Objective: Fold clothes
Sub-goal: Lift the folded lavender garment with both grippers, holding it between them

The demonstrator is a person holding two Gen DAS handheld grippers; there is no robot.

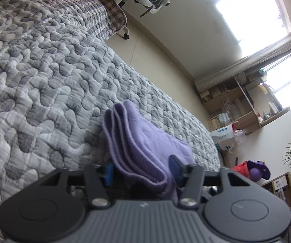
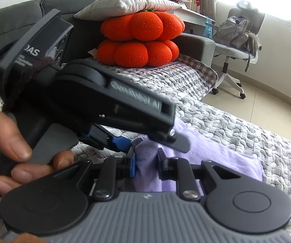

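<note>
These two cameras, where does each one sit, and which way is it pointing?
Left wrist: sits on the left gripper, looking along its fingers over the purple cloth and quilt toward the windows; no hand shows.
Right wrist: sits on the right gripper, facing the orange cushions and chair; the left gripper and a hand show.
Shared: cloth, quilt, cushions, chair.

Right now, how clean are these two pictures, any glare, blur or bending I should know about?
Left wrist view: the windows are blown out white, the quilt bows from the fisheye, and the purple cloth in the left claw is soft. Right wrist view: the other claw's body is smeared across the frame, its lettering hard to read; the window by the chair glares.
</note>
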